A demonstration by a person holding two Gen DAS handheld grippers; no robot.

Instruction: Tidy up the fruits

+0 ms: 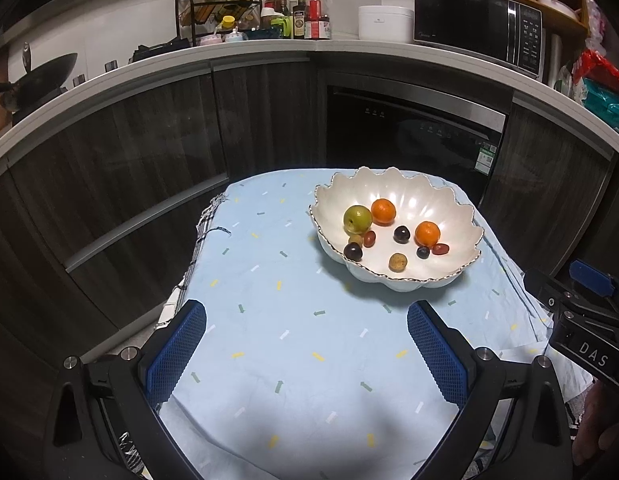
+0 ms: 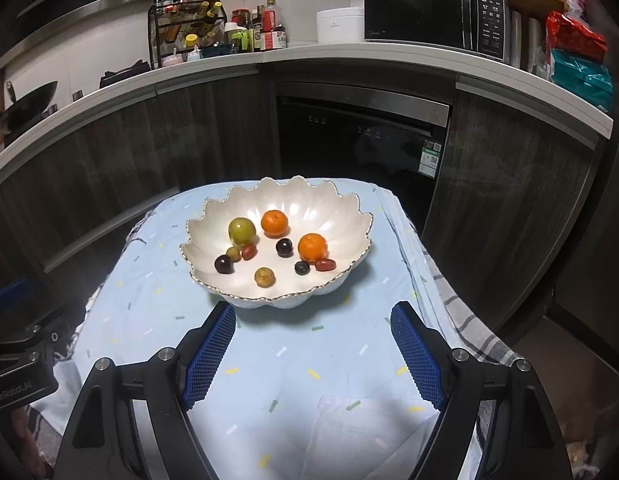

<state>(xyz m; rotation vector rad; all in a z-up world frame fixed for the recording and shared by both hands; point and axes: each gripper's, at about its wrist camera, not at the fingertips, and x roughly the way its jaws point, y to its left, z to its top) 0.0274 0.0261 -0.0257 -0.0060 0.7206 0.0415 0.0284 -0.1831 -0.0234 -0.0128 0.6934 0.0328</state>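
small worktop (image 1: 309, 360) draped in a pale blue cloth (image 2: 293, 368) with little arrow marks; a striped towel (image 2: 465, 320) shows under the cloth's right edge in the right wrist view. a white scalloped bowl (image 1: 441, 216) with a thin gilt rim sits toward the far end of the cloth. all the fruit in view lies inside it: a green-yellow plum (image 1: 357, 219) at the back left, a tangerine (image 1: 383, 211) just beside it, a second tangerine (image 1: 427, 234) to the right, well apart from the first. three dark round fruits, one at the near left rim (image 1: 352, 251), one in the middle (image 1: 401, 234), one smaller (image 1: 422, 252) just in front of the right tangerine. two red oblong fruits, possibly jujubes or small tomatoes, cannot tell: one (image 1: 369, 239) beside the plum, one (image 1: 440, 248) touching or nearly touching the right tangerine. two tan round fruits, one (image 1: 355, 239) tucked under the plum, one (image 1: 398, 261) alone near the front rim. left gripper (image 1: 306, 354) hangs over bare cloth short of the bowl, blue-padded fingers (image 1: 177, 354) spread wide, nothing between them. right gripper (image 2: 312, 356) likewise, fingers (image 2: 417, 356) wide apart and empty, tips just short of the bowl's near rim. each gripper's body shows at the edge of the other's view. behind: dark cabinets, a white counter with a microwave (image 2: 433, 16) and a bottle rack (image 2: 185, 28).
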